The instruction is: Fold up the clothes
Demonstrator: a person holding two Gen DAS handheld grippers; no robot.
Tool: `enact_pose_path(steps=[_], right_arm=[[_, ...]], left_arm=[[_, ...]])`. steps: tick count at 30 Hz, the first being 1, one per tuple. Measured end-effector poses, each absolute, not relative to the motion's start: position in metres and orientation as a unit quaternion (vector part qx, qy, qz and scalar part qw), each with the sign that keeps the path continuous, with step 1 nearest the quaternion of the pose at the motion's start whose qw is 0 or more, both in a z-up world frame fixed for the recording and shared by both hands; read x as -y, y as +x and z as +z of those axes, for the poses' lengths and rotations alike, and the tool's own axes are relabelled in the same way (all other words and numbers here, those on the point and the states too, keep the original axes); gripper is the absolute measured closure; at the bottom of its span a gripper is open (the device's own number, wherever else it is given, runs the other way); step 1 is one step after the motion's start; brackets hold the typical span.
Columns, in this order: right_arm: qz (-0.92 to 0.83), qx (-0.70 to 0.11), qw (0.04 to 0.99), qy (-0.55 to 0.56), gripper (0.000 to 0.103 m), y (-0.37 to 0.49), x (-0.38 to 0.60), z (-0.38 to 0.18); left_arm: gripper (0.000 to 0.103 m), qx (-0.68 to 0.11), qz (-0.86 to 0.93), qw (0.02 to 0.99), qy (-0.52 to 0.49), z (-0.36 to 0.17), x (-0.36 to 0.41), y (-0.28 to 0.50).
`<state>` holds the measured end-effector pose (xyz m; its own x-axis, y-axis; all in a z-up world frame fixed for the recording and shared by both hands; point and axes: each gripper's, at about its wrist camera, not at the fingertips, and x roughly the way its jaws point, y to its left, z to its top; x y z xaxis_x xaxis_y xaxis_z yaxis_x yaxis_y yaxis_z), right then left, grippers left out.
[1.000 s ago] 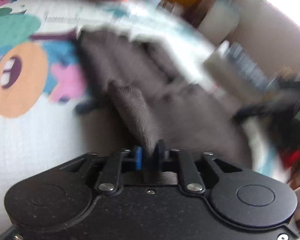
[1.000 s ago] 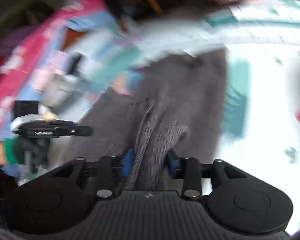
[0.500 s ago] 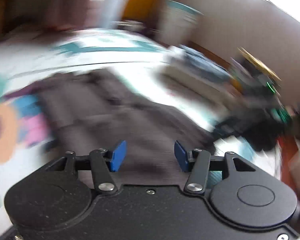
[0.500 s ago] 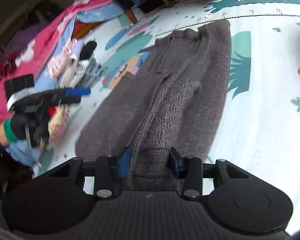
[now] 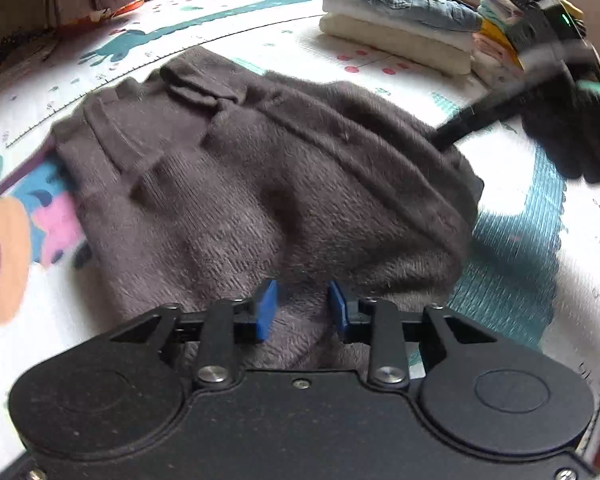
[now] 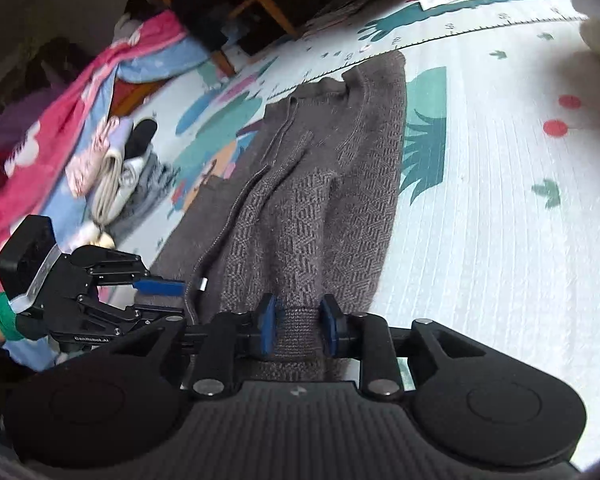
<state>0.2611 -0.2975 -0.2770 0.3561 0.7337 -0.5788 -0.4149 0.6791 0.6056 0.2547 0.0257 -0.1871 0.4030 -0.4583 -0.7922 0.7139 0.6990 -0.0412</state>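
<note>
A grey-brown knit sweater (image 5: 260,184) lies partly folded on the patterned play mat (image 5: 440,92). My left gripper (image 5: 302,308) is open, its blue pads on either side of a fold at the sweater's near edge. In the right wrist view the sweater (image 6: 320,208) stretches away from me, and my right gripper (image 6: 298,326) holds its ribbed hem between the blue pads. The left gripper (image 6: 156,286) shows at the left of that view, at the sweater's left edge. The right gripper shows blurred in the left wrist view (image 5: 480,120).
Stacks of folded clothes (image 5: 404,20) stand at the mat's far right. A pile of unfolded clothes (image 6: 112,172) and a pink and blue blanket (image 6: 60,128) lie left of the sweater. Wooden furniture legs (image 6: 260,4) stand beyond the mat.
My left gripper let go of the sweater fold and opened, then came back down over the near edge. My right gripper kept its hold on the hem while the sweater was laid flat.
</note>
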Motion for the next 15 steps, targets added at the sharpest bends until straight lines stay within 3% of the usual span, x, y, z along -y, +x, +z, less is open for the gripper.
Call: enact_pose_path(steps=[2, 3, 4, 6, 10, 11, 12, 13, 15], right_arm=[[0.370, -0.431, 0.808, 0.157, 0.053, 0.250, 0.288, -0.277], [0.375, -0.423, 0.813, 0.141, 0.053, 0.246, 0.284, -0.276], [0.380, -0.416, 0.817, 0.125, 0.053, 0.241, 0.280, -0.275], [0.371, -0.423, 0.816, 0.135, 0.067, 0.243, 0.282, -0.280], [0.367, -0.417, 0.816, 0.162, 0.080, 0.246, 0.292, -0.282], [0.368, -0.415, 0.816, 0.162, 0.083, 0.245, 0.293, -0.282], [0.365, -0.413, 0.817, 0.167, 0.084, 0.245, 0.294, -0.283], [0.358, -0.414, 0.819, 0.174, 0.086, 0.245, 0.295, -0.284], [0.342, -0.409, 0.830, 0.165, 0.089, 0.243, 0.297, -0.285]], left_arm=[[0.064, -0.410, -0.374, 0.816, 0.164, -0.167, -0.013, 0.257], [0.057, -0.406, -0.389, 0.809, 0.169, -0.157, -0.004, 0.259], [0.057, -0.406, -0.397, 0.805, 0.171, -0.150, 0.007, 0.262], [0.056, -0.426, -0.410, 0.792, 0.152, -0.142, 0.030, 0.274], [0.056, -0.424, -0.390, 0.792, 0.205, -0.149, 0.070, 0.280], [0.059, -0.424, -0.388, 0.787, 0.222, -0.155, 0.074, 0.281], [0.078, -0.426, -0.386, 0.783, 0.240, -0.161, 0.078, 0.283], [0.090, -0.437, -0.369, 0.777, 0.265, -0.171, 0.081, 0.285], [0.090, -0.447, -0.346, 0.776, 0.278, -0.188, 0.068, 0.284]])
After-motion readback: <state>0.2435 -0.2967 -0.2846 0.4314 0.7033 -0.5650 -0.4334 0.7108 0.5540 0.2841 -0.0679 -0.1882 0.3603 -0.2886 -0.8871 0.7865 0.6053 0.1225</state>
